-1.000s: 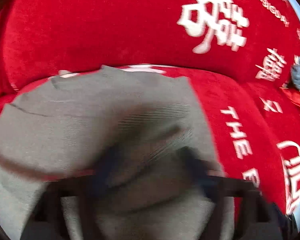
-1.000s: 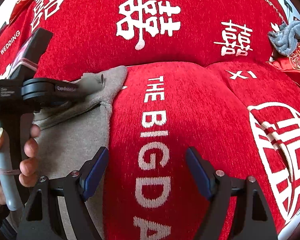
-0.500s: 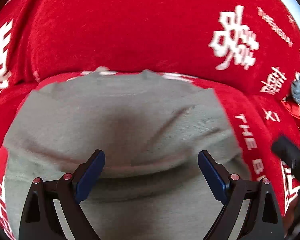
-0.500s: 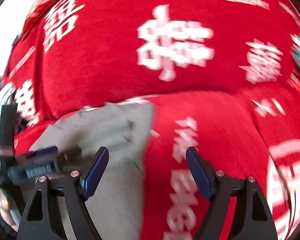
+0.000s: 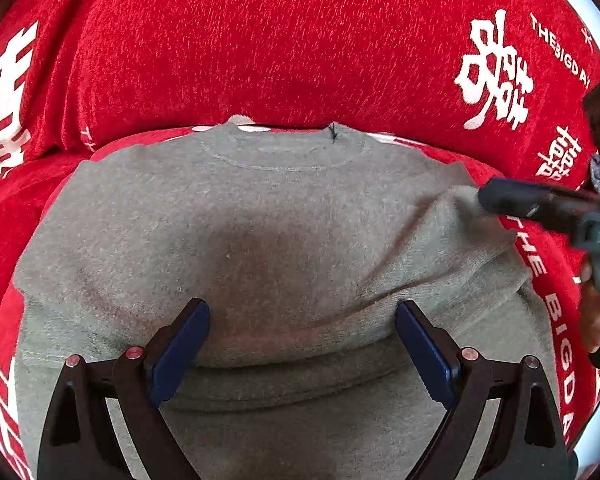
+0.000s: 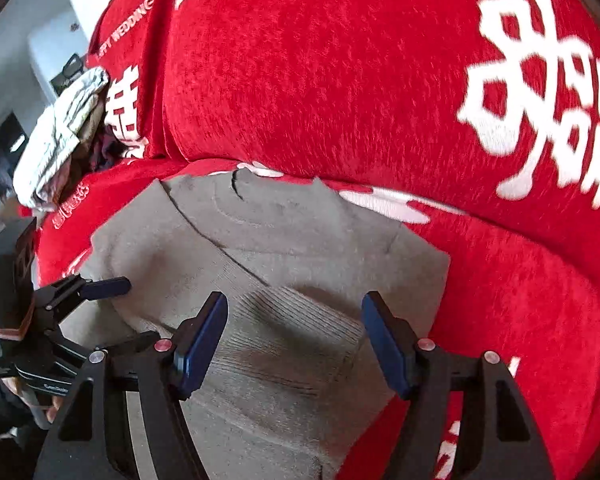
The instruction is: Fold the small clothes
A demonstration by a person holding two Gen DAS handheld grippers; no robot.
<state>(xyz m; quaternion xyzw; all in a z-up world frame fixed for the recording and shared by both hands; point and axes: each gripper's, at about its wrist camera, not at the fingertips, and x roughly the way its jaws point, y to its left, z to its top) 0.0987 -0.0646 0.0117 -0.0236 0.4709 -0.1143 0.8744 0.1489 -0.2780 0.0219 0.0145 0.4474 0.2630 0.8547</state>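
Since the earlier frames the right tongs (image 6: 294,338) have swung from the red lettering on the sofa (image 6: 340,80) to the sweater (image 6: 300,240). Their jaws have just been closing but stand wide, blue pads (image 6: 204,338) either side of a ribbed cuff (image 6: 292,340), not pressing it. The left tongs (image 5: 302,354) have slid along the garment and are wide, nothing gripped, above a fold in the cloth. The grey sweater (image 5: 260,220) lies flat on the sofa seat, centre of both views, neck toward the backrest, one sleeve folded across the body. In the left view the right tongs enter at the right edge, touching the sweater's corner. A bundle of pale cloth (image 6: 60,136) sits at upper left of the right view.
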